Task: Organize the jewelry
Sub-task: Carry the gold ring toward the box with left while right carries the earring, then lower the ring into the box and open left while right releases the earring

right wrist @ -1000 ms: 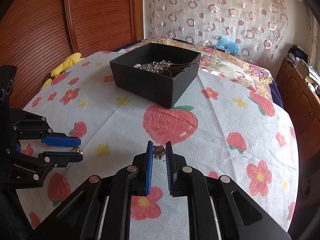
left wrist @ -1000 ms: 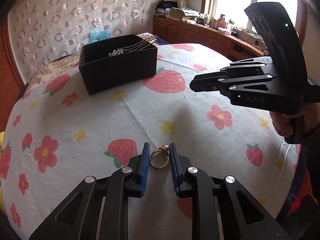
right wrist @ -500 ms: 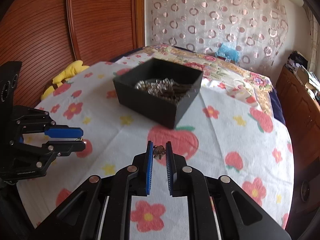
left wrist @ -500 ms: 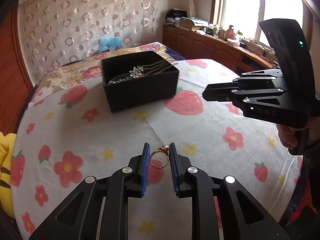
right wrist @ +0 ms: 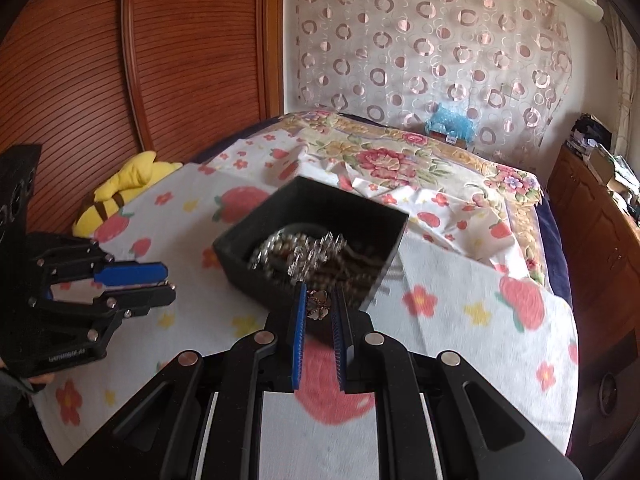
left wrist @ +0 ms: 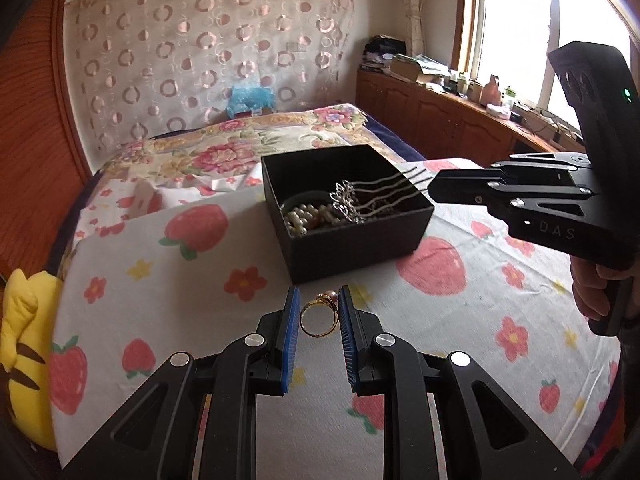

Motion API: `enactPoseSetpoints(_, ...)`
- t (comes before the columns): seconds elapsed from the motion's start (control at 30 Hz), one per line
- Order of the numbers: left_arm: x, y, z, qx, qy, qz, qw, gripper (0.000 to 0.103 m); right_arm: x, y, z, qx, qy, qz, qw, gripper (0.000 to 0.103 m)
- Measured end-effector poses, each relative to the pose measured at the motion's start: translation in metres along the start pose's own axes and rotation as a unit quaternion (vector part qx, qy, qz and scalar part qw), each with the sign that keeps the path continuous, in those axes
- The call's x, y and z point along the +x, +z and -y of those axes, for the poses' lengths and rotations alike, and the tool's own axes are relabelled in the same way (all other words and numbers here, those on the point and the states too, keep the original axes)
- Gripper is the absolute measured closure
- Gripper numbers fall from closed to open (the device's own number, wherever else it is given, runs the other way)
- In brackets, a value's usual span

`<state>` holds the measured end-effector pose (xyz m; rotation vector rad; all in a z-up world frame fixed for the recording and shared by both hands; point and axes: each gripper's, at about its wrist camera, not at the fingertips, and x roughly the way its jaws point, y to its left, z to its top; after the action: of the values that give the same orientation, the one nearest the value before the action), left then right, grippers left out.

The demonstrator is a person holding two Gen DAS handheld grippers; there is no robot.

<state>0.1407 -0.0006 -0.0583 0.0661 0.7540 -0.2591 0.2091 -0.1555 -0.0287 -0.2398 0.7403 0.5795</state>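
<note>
From my left wrist camera, my left gripper point(left wrist: 319, 312) is clamped on a gold ring with a pink bead point(left wrist: 319, 314), held above the strawberry-print cloth point(left wrist: 192, 300) just short of the black jewelry box point(left wrist: 352, 236), which holds pearls point(left wrist: 308, 216) and a silver hair comb point(left wrist: 372, 196). From my right wrist camera, my right gripper point(right wrist: 319, 304) pinches a small flower-shaped trinket point(right wrist: 318, 305) near the box's front wall point(right wrist: 256, 280). I judge both pieces are mid-carry; next, each must clear the rim before release.

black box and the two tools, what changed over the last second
Both tools have closed in on the black box, which now looms larger and nearer in each view. Unchanged: the left tool stays shut on the gold ring, the right tool stays shut on the small flower-shaped piece, and the pearls and hair comb lie in the box as before.
</note>
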Motion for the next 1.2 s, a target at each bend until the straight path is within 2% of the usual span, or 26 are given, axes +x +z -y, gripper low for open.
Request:
enactPoseSetpoints(0.4,0.002,0.029,-0.011,-0.004,0.010,0.017,0.9998,0.085,0.037,0.047,0.028,0.041,-0.006,0.000,0.999,0.089)
enactPoseSetpoints(0.53,0.006,0.039,-0.013,-0.005,0.017,0.018,0.9997,0.085,0.040,0.054,0.035,0.057,-0.005,0.017,0.998,0.089)
enactPoseSetpoints(0.57,0.007,0.040,-0.014,-0.006,0.018,0.018,0.9997,0.085,0.039,0.055,0.035,0.058,-0.007,0.022,0.998,0.080)
enactPoseSetpoints(0.6,0.009,0.042,-0.014,-0.007,0.020,0.017,0.9996,0.085,0.038,0.056,0.036,0.060,-0.007,0.026,0.998,0.061)
enactPoseSetpoints(0.63,0.010,0.044,-0.015,-0.009,0.020,0.017,0.9996,0.085,0.038,0.057,0.037,0.064,-0.002,0.028,0.998,0.056)
enactPoseSetpoints(0.83,0.017,0.051,-0.013,-0.006,0.027,0.016,0.9995,0.085,0.026,0.053,0.045,0.083,0.008,0.044,0.996,0.055)
enactPoseSetpoints(1.2,0.038,0.079,0.000,-0.003,0.029,0.022,0.9993,0.085,0.003,0.022,0.056,0.087,-0.012,0.039,0.995,0.055)
